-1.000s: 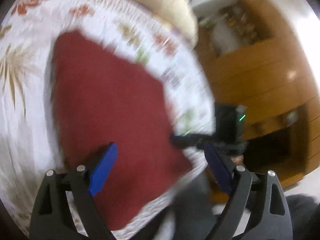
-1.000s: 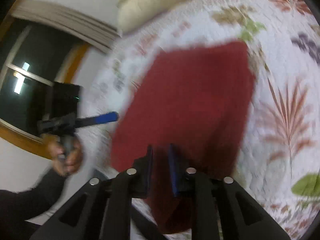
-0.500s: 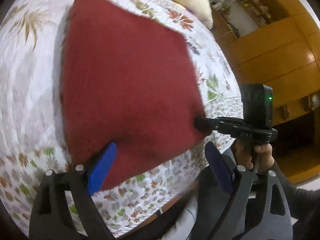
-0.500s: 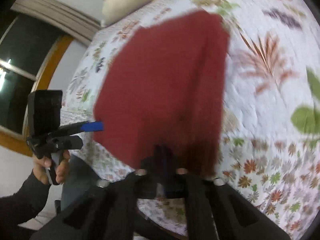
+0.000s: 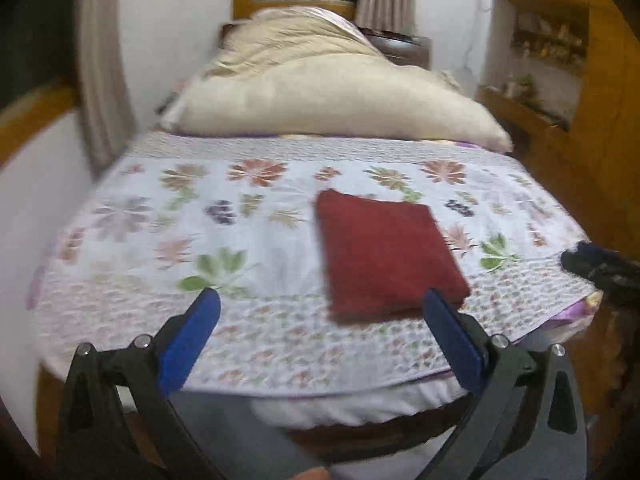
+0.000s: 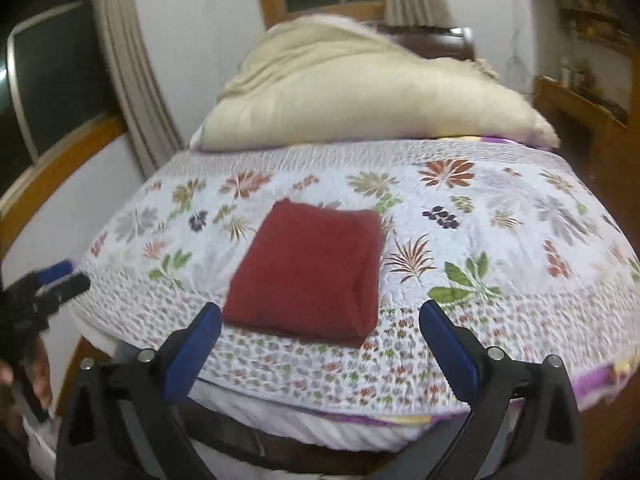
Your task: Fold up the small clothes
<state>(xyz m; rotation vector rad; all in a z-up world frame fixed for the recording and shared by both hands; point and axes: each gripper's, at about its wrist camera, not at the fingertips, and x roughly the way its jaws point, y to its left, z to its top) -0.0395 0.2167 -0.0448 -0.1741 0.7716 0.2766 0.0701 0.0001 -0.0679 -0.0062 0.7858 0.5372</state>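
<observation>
Red cloth lies folded ahead of both wide-open, empty grippers: left gripper, right gripper; a careless re-grip may undo the layers.

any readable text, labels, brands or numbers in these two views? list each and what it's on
None readable.
Folded dark red cloth: no tag or print showing.
White floral quilted bedspread: pattern only, no lettering.
Items on the wooden wall shelves: too small and blurred to read.
</observation>
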